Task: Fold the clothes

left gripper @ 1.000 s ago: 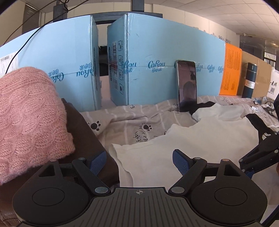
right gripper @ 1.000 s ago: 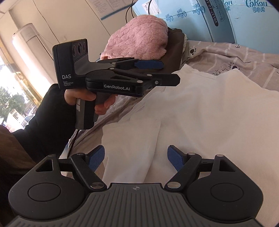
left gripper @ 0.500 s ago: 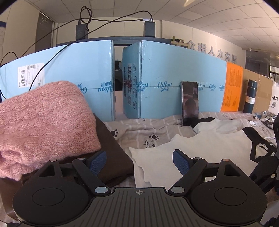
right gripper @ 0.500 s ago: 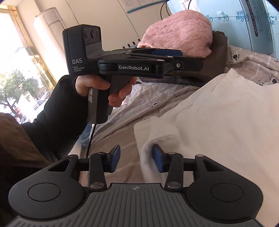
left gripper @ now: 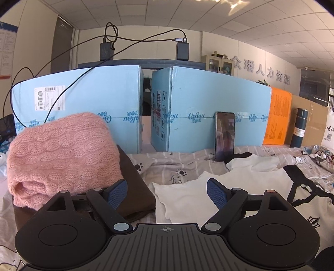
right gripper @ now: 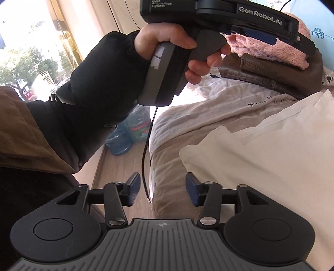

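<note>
A white T-shirt with black trim lies spread on the grey paw-print bed sheet; it also shows in the right wrist view. My left gripper is open and empty, held above the shirt's left edge. My right gripper is open and empty at the bed's near edge, just left of the shirt's corner. The left gripper's body and the hand holding it fill the top of the right wrist view.
A folded pink knit sweater sits on a folded brown garment at the left. Blue cartons wall the back, with a phone leaning on them, an orange box and a dark flask. Water bottles stand on the floor.
Both grippers have pulled back and up from the shirt. The right gripper narrowed over the shirt's corner half a second ago and has now opened wider, off the cloth.
</note>
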A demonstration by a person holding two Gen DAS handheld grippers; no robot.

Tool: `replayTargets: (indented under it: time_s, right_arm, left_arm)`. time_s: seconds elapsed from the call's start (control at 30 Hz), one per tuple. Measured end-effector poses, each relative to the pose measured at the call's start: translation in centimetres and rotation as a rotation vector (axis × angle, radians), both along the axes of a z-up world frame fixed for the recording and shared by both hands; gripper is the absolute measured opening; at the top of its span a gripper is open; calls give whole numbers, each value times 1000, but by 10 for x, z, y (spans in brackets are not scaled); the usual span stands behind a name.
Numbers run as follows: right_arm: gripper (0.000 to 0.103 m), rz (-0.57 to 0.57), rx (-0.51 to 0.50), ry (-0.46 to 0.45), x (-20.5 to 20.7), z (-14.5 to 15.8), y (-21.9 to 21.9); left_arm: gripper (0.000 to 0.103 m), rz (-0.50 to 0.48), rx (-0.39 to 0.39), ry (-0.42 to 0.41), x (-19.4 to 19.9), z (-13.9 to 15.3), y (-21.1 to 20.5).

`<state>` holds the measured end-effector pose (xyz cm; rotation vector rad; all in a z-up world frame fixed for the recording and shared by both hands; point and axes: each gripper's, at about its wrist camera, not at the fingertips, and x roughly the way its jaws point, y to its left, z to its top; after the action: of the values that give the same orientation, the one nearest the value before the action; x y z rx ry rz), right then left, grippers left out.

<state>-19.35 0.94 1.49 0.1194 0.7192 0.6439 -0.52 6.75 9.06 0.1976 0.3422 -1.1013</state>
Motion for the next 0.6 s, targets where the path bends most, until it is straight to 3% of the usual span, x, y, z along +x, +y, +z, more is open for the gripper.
replayTargets:
  time_s: [0.03, 0.1, 0.17, 0.3, 0.5, 0.6]
  right_arm:
    - [59, -16, 6, -30, -7, 8, -6]
    - [72, -86, 11, -95, -22, 23, -24]
    - [76, -225, 0, -165, -44, 35, -56]
    - [76, -591, -16, -219, -86, 43, -138]
    - [76, -1202, -20, -195, -157, 28, -277]
    - [76, -1375, -2, -153, -172, 6, -323]
  left_arm:
    - [86, -1, 6, -13, -1, 5, -5]
    - [86, -3, 2, -27, 0, 15, -17]
    - [86, 0, -1, -17, 6, 18, -32]
    - [86, 22, 79, 10, 26, -5, -72]
    - [84, 66, 224, 46, 50, -44, -132]
    - [79, 88, 328, 4, 50, -64, -157]
